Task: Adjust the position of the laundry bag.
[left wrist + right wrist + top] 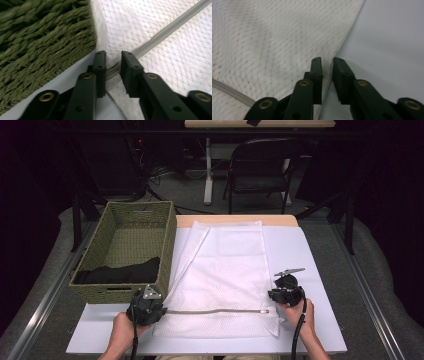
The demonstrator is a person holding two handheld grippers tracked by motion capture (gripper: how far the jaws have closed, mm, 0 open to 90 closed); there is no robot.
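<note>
Right, with my left gripper (113, 65) nipped on the zipper (215, 311) end and my right gripper (327, 72) on the mesh laundry bag (225, 270) edge near the table's (320, 270) front edge, I lift both together, evenly.

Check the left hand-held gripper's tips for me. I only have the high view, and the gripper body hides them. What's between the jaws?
Observer: The left hand-held gripper is at the zipper end of the white mesh bag. The zipper tape is bunched up between its pads, close beside the woven basket.
Operator: And the right one?
Observer: The right hand-held gripper has the bag's side edge between its jaws, with a narrow gap showing. I can't tell whether the pads press on it.
</note>
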